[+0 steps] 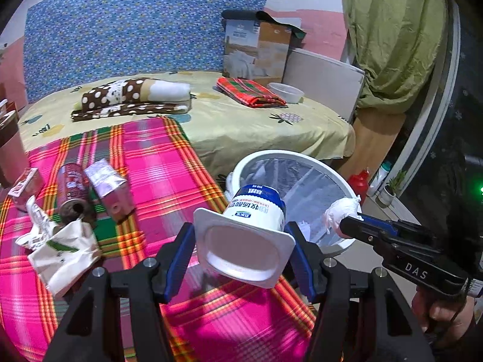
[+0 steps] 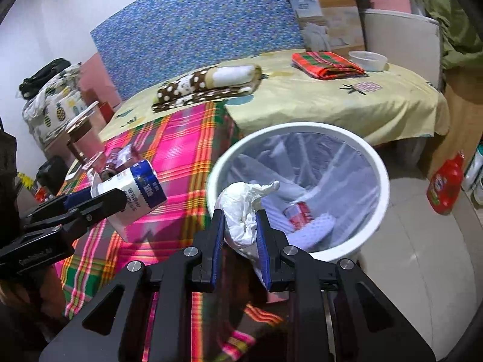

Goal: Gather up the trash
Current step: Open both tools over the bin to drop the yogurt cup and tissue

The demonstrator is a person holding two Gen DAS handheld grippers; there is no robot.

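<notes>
Holding a white and blue yogurt cup (image 1: 255, 229) on its side, the left gripper (image 1: 241, 250) presses it between both fingers above the pink checked cloth (image 1: 157, 163), beside the white bin (image 1: 302, 187). The right gripper (image 2: 241, 229) is closed narrowly on a crumpled white tissue (image 2: 244, 208) over the bin's near rim. A red can (image 2: 297, 212) lies inside the bin. A brown can (image 1: 72, 190), a small carton (image 1: 110, 187) and torn wrappers (image 1: 60, 247) lie on the cloth.

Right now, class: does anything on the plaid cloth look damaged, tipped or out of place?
Yes. A brown can lies tipped on its side with its open mouth toward the camera, beside a toppled carton. In front of them sit crumpled wrappers. All are litter on the cloth; no spill shows.
</notes>
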